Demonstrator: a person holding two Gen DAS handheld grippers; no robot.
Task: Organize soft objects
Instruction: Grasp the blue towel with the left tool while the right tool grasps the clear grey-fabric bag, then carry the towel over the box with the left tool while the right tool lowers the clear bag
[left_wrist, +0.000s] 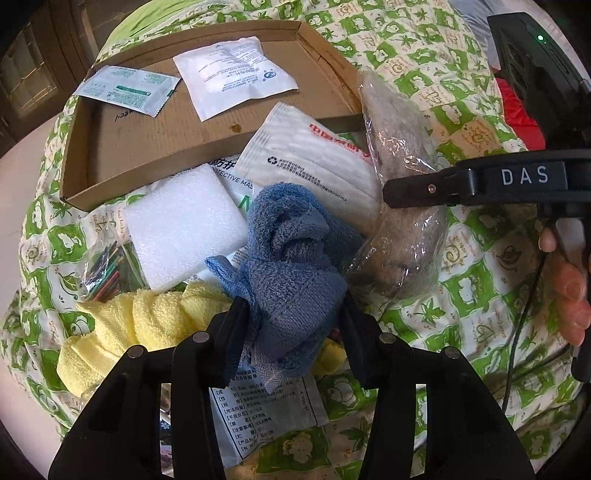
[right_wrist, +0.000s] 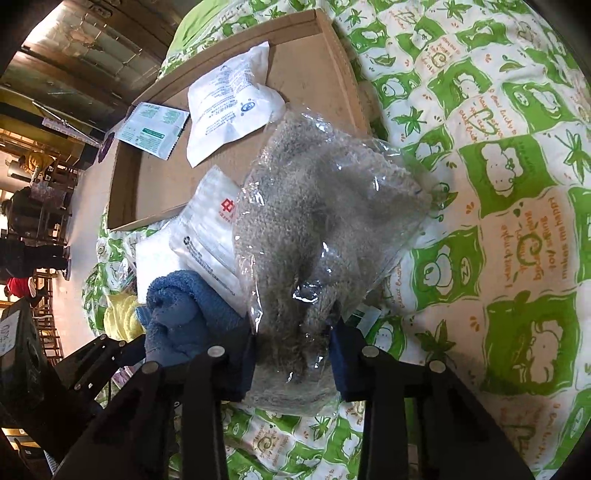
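1. The left gripper holds a crumpled blue terry towel, its two black fingers pressed against the lower folds from either side.
2. The right gripper is clamped on a grey fuzzy cloth sealed in a clear plastic bag, gripping its near end; the bag stretches away toward the cardboard tray.
3. Under and to the left of the blue towel lies a rumpled yellow terry towel, and a printed white leaflet packet shows beneath the left gripper.
4. Just beyond the yellow towel sit a white foam block and a small clear bag of coloured sticks, though what the sticks are is hard to tell.
5. A white mask packet with red lettering leans over the near edge of a shallow brown cardboard tray.
6. Inside the tray lie a white square sachet and a green-and-white flat sachet at its far left corner.
7. Everything rests on a green-and-white patterned bedspread.
8. A person's fingers show at the right edge of the left view.
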